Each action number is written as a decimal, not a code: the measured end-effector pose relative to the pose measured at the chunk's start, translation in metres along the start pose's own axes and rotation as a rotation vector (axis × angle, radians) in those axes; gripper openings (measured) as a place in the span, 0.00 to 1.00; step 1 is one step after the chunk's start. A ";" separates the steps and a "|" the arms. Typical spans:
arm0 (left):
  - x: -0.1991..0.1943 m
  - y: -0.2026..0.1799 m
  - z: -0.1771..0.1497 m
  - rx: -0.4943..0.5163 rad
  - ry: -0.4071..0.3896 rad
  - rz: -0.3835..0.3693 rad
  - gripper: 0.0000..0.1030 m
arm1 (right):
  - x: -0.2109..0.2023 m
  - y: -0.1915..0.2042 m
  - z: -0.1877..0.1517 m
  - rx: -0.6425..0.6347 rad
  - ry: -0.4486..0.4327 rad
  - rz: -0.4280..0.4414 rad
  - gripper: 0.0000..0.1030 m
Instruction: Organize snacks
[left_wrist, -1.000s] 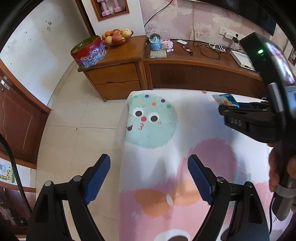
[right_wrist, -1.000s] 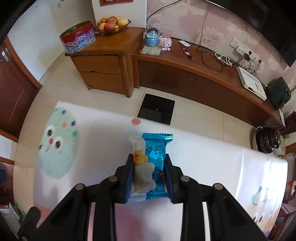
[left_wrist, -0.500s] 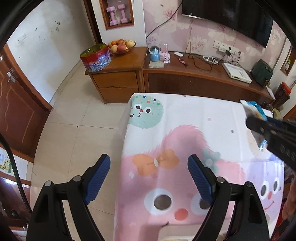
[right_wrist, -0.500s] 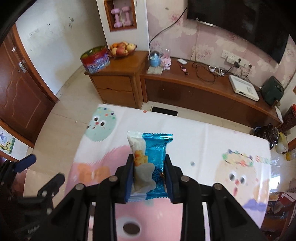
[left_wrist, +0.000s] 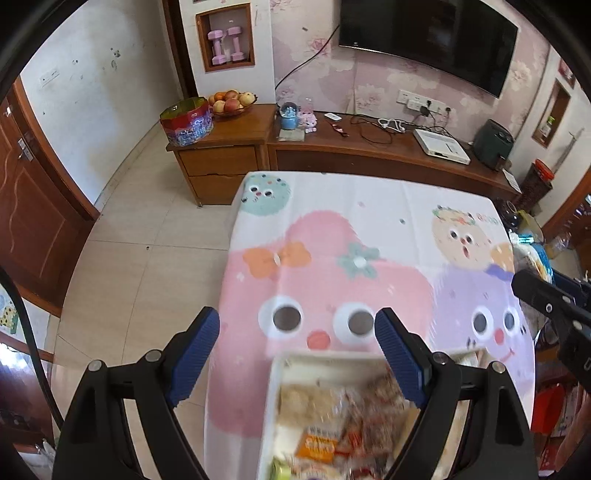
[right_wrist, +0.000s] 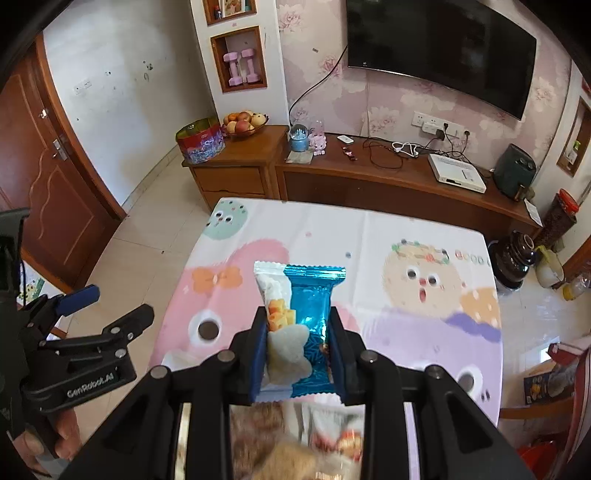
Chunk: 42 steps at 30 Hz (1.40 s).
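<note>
Your right gripper (right_wrist: 297, 350) is clamped on a blue-and-white snack packet (right_wrist: 299, 314), pads pressing both long edges, and holds it upright in the air above the near part of the cartoon tablecloth (right_wrist: 388, 236), just beyond the white box of snacks (left_wrist: 280, 373) that sits at the cloth's near edge. Your left gripper (left_wrist: 297, 350) hangs over that same box with its jaws spread wide and nothing between the blue pads (left_wrist: 195, 350). Box contents are blurred; individual packets cannot be told apart.
</note>
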<state>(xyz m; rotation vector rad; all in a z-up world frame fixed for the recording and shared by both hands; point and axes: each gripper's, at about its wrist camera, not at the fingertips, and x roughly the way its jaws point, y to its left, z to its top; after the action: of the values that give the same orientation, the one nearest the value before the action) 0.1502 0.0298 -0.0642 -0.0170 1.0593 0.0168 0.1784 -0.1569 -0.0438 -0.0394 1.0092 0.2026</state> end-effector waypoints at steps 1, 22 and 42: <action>-0.006 -0.002 -0.008 0.005 0.001 0.000 0.83 | -0.009 0.000 -0.010 0.000 -0.001 0.002 0.29; -0.066 -0.031 -0.107 0.080 0.023 0.003 0.83 | -0.078 0.013 -0.144 0.005 0.002 -0.029 0.30; -0.098 -0.052 -0.121 0.101 -0.039 -0.027 0.87 | -0.105 0.010 -0.163 0.053 -0.041 -0.061 0.45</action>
<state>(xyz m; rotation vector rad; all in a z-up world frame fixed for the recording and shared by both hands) -0.0020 -0.0249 -0.0373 0.0604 1.0193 -0.0608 -0.0138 -0.1831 -0.0420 -0.0173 0.9709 0.1206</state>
